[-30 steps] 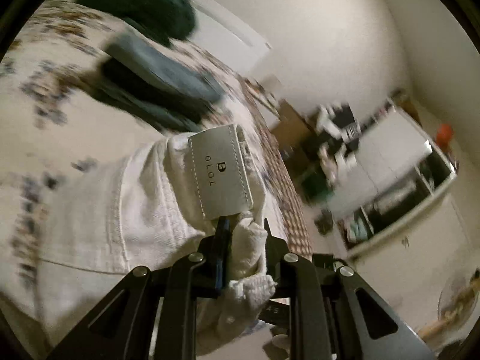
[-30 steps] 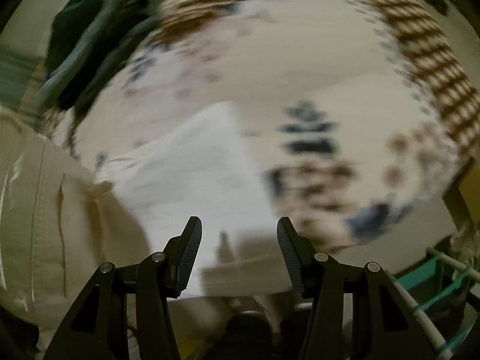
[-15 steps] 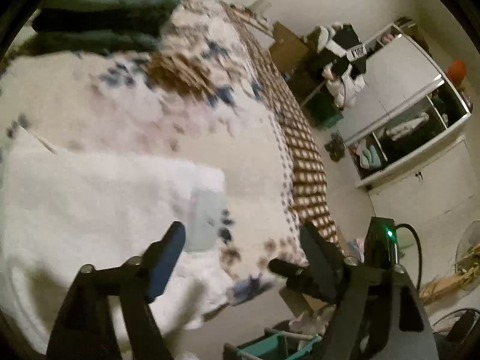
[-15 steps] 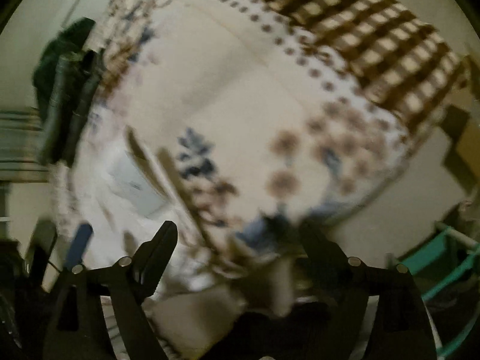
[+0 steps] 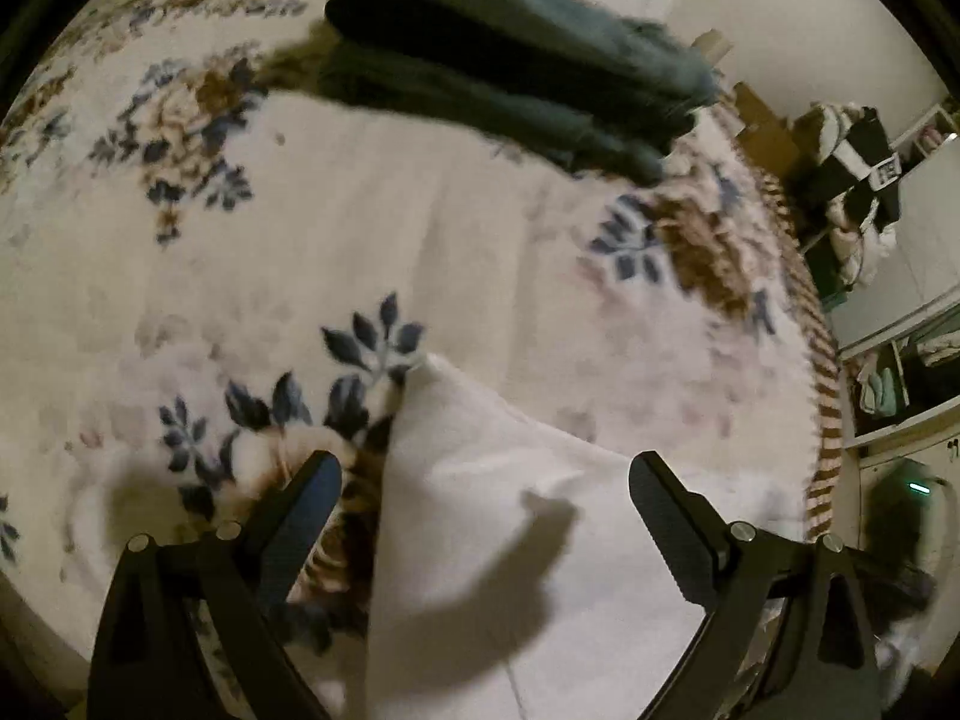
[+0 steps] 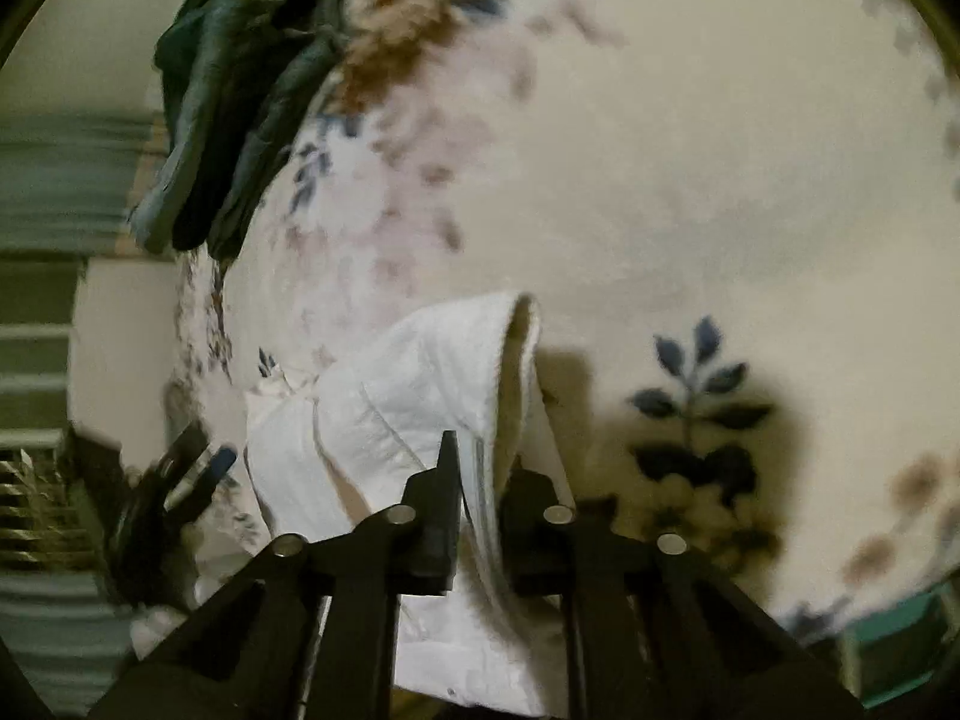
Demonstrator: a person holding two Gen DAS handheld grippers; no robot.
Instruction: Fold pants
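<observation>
The white pants (image 5: 516,540) lie on the floral bedspread (image 5: 300,252) below my left gripper (image 5: 483,498), which is open and empty above them. In the right wrist view my right gripper (image 6: 483,480) is shut on a raised fold of the white pants (image 6: 420,396), holding the edge up off the bedspread (image 6: 690,180). The left gripper also shows in the right wrist view (image 6: 198,468), at the pants' left side.
A stack of dark folded clothes (image 5: 510,66) lies at the far side of the bed; it also shows in the right wrist view (image 6: 240,84). The bed's checked edge (image 5: 825,396) drops off at right, with shelves and clutter (image 5: 858,180) beyond.
My left gripper let go of the pants' waistband and opened wide, now hovering over the flat cloth. My right gripper, open before, has shut on a fold of the pants.
</observation>
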